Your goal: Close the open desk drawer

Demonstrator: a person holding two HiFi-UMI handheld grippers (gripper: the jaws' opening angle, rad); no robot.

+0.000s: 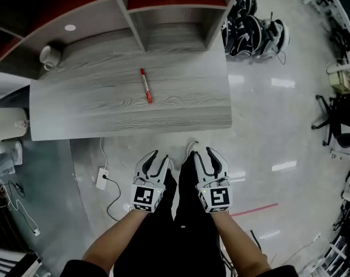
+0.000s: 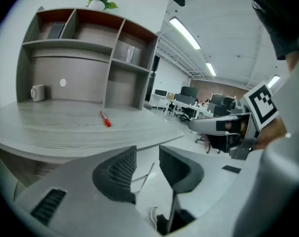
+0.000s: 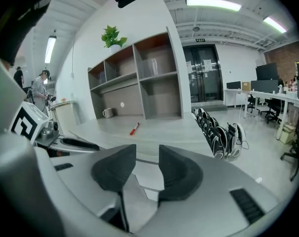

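Observation:
The grey wood-grain desk (image 1: 105,111) fills the upper middle of the head view, and no open drawer shows along its front edge or in either gripper view. A red pen (image 1: 146,86) lies on the desktop, and a white mug (image 1: 49,55) stands at its back left. My left gripper (image 1: 157,159) and right gripper (image 1: 202,153) hang side by side close to my legs, short of the desk's front edge. Both are open by a narrow gap with nothing between the jaws. In the left gripper view, the left gripper (image 2: 147,164) points at the desk edge below the pen (image 2: 105,119).
A shelf unit (image 1: 163,16) stands on the back of the desk. On the floor lie a white power strip (image 1: 101,178) with its cable and a red tape line (image 1: 253,209). Black-and-white bags (image 1: 253,33) sit right of the desk, an office chair (image 1: 337,120) farther right.

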